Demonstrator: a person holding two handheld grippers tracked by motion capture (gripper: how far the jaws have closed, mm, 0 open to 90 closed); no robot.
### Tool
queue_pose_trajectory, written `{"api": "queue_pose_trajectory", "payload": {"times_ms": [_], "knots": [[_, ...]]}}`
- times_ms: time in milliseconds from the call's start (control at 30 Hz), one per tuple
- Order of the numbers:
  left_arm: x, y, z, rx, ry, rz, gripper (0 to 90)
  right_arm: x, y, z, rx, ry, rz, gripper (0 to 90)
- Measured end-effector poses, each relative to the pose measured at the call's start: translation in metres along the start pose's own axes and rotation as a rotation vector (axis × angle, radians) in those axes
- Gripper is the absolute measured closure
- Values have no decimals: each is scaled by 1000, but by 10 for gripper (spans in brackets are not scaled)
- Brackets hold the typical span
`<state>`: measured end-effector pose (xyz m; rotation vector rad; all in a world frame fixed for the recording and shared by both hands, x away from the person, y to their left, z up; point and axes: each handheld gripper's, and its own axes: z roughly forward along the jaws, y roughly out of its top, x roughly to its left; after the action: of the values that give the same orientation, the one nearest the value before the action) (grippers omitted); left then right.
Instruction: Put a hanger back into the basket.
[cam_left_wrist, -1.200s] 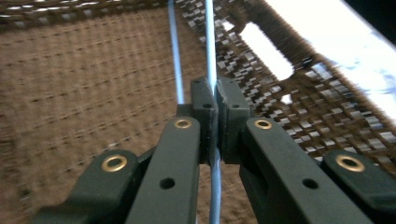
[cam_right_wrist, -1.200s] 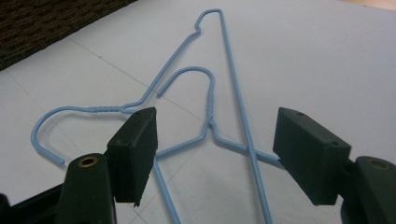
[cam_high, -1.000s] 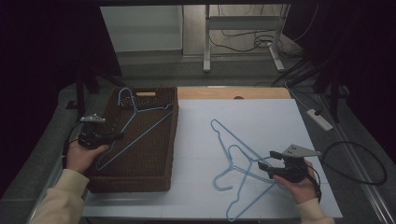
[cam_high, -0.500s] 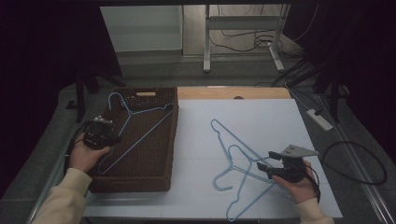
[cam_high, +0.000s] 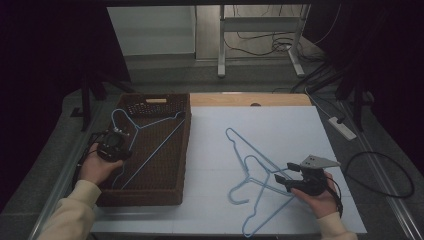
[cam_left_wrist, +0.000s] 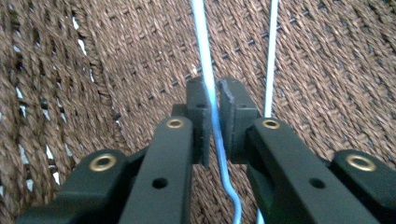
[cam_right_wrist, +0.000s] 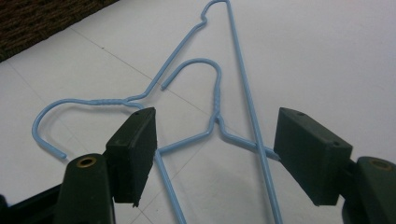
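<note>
We see 1 blue wire hanger (cam_high: 145, 135) in the brown woven basket (cam_high: 150, 197), left of frame, its wire pinched in the left gripper (cam_left_wrist: 214, 100). 2 more hangers (cam_high: 255, 172) lie crossed on the white table (cam_high: 280, 125), lower right; the right gripper (cam_right_wrist: 215, 149) sits wide open over them, holding nothing. Risk: thin wire slipping from the pads, or the crossed pair snagging and lifting together.

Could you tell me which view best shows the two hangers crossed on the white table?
The right gripper view: both hangers sit close up, hooks and crossing wires clear. The high view shows them small but whole.
</note>
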<state>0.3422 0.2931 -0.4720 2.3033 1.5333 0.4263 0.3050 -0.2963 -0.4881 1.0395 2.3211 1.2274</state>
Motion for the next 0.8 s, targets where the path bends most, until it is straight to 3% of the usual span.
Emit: {"api": "queue_pose_trajectory", "payload": {"times_ms": [100,267,367,500,633,800], "knots": [[1,0,-2,-33,13,-17,577,0,0,-1,-1,-1,2,305],[0,-4,-20,-163,-39,-20,379,-1,0,-2,-4,-3,4,305],[-3,-8,-38,-267,-96,-17,341,-1,0,-2,-6,-4,8,305],[-9,-14,-55,-365,-142,-16,324,-1,1,-2,-7,-3,4,305],[-22,-18,-66,-436,-172,5,320,-1,1,-2,-6,-3,5,305],[-35,-20,-71,-484,-195,38,311,-3,1,-2,-10,-3,10,305]]}}
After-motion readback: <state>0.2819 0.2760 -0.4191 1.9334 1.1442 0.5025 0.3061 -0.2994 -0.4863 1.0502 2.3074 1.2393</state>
